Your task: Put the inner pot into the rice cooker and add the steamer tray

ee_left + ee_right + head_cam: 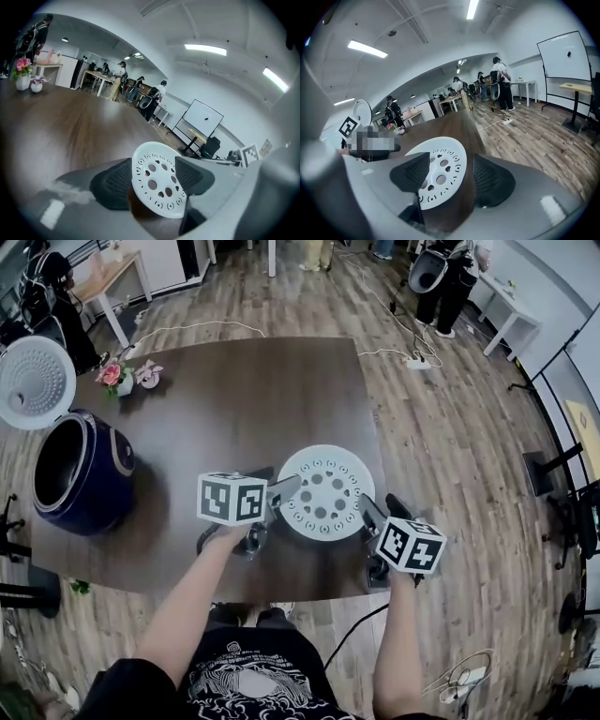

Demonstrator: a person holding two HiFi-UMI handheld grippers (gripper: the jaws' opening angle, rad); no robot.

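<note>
The white perforated steamer tray (326, 491) lies on the dark wooden table (234, 399), near its front edge. My left gripper (281, 491) reaches the tray's left rim and my right gripper (371, 513) its right rim. In the left gripper view the tray (158, 186) fills the gap between the spread jaws of the left gripper (152, 180). The right gripper view shows the tray (438, 176) the same way inside the right gripper (445, 179). Both grippers are open. The dark blue rice cooker (82, 472) stands at the table's left with its white-lined lid (36, 381) raised; its inside looks dark.
Two small vases of flowers (122, 377) stand at the table's far left. The table's front edge (281, 594) runs just behind my grippers. Cables and a power strip (417, 362) lie on the wooden floor beyond. People and desks are far off.
</note>
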